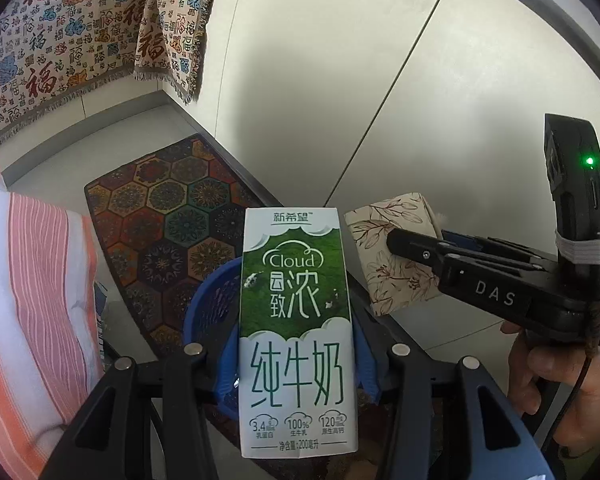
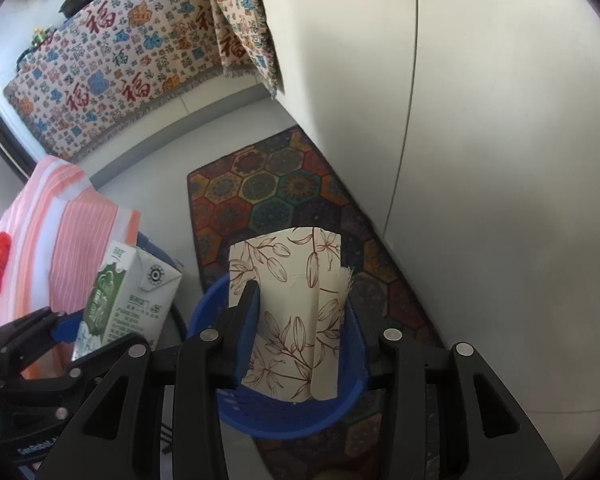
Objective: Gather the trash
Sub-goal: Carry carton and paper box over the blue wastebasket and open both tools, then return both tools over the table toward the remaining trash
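My left gripper (image 1: pixel 298 364) is shut on a green and white milk carton (image 1: pixel 298 320), held upright above a blue perforated basket (image 1: pixel 204 304). The carton also shows in the right wrist view (image 2: pixel 128 300), left of the basket (image 2: pixel 284 412). My right gripper (image 2: pixel 300 316) is shut on a cream floral-print paper pack (image 2: pixel 292 304), held directly over the basket's opening. In the left wrist view the right gripper (image 1: pixel 392 244) and its floral pack (image 1: pixel 396 260) are to the right of the carton.
The basket stands on a hexagon-patterned rug (image 2: pixel 276 192) beside a white cabinet wall (image 2: pixel 480 140). A pink striped cloth (image 2: pixel 72 220) lies at the left. A patterned blanket (image 2: pixel 112 68) hangs at the back.
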`<state>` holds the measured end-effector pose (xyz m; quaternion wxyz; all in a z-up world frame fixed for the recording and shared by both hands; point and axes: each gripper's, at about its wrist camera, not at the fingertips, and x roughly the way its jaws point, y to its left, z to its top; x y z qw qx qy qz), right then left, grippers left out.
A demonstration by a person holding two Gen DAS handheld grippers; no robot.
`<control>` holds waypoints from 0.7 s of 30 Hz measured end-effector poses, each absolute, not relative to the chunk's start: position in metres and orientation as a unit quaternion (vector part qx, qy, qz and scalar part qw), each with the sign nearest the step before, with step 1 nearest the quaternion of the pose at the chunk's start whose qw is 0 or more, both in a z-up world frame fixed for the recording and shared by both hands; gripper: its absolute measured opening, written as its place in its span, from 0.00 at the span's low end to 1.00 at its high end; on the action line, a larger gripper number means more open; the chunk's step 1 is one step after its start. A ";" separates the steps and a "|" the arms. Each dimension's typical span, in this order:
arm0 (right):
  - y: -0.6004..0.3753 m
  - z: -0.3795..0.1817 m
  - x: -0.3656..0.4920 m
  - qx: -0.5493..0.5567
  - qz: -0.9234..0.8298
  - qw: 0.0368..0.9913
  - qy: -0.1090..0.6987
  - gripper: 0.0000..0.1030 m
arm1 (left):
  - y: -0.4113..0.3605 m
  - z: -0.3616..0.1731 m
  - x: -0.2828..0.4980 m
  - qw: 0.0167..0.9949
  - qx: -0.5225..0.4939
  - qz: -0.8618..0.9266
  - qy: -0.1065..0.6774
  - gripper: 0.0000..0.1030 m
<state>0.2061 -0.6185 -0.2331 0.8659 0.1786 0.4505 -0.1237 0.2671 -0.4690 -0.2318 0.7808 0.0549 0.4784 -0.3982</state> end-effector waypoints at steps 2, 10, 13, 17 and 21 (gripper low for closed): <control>-0.622 -0.236 0.205 0.192 -0.128 0.864 0.448 0.59 | -0.473 -0.239 0.270 0.777 0.057 -0.400 0.482 0.58; -0.622 -0.222 0.196 0.191 -0.140 0.875 0.423 0.67 | -0.471 -0.238 0.270 0.776 0.040 -0.398 0.487 0.63; -0.616 -0.212 0.192 0.179 -0.140 0.885 0.407 0.73 | -0.456 -0.220 0.257 0.788 0.048 -0.398 0.468 0.63; -0.593 -0.196 0.190 0.152 -0.134 0.901 0.385 0.80 | -0.413 -0.191 0.230 0.807 0.065 -0.389 0.439 0.63; -0.551 -0.181 0.188 0.101 -0.113 0.920 0.361 0.86 | -0.350 -0.170 0.208 0.826 0.070 -0.364 0.424 0.63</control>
